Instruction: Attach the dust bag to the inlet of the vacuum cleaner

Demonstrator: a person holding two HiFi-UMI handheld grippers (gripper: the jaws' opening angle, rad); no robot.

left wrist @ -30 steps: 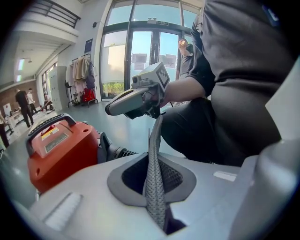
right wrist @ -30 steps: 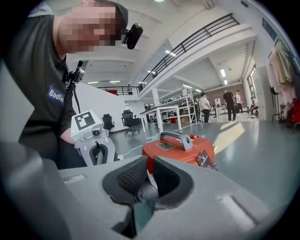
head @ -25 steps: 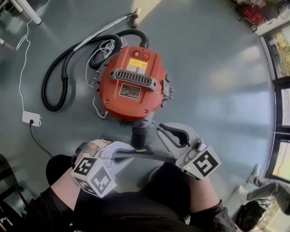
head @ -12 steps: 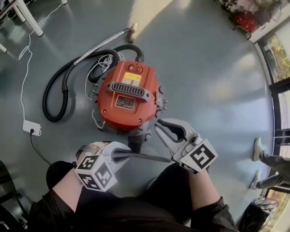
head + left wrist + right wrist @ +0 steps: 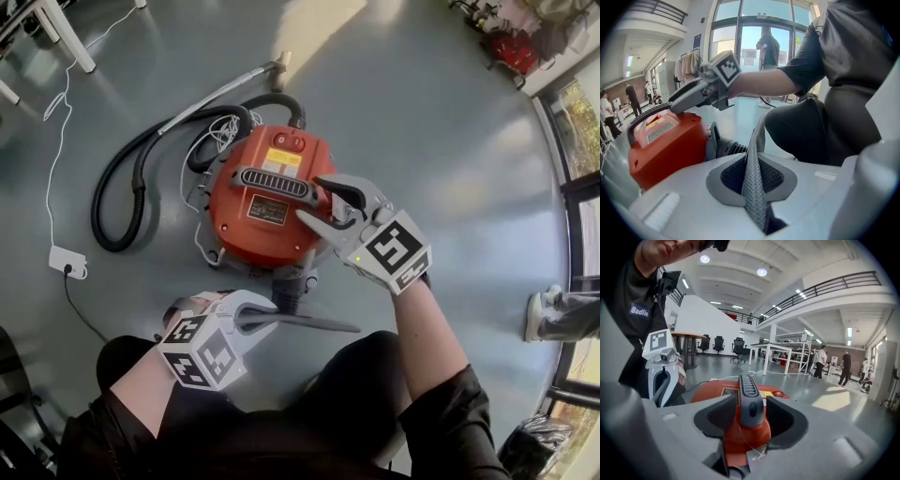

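The head view looks steeply down on the vacuum cleaner (image 5: 267, 202) on the floor (image 5: 450, 122), while the left gripper view and right gripper view sit low and close, sharing that cleaner from different sides.

Big open-plan office/lab hall, not a home. Evidence: glossy grey poured floor (image 5: 450, 141) running wide on all sides; upper mezzanine gallery with dark metal railing (image 5: 825, 289); white ceiling with round recessed lights (image 5: 761, 272); white-framed work tables (image 5: 780, 348); black swivel office chairs (image 5: 738, 347); round wooden-topped table (image 5: 686, 336); several people standing further back (image 5: 845, 365). Opposite side: tall glass entrance doors (image 5: 751, 42) with daylight behind, and a clothes rack with hanging garments (image 5: 691, 63) by the wall.
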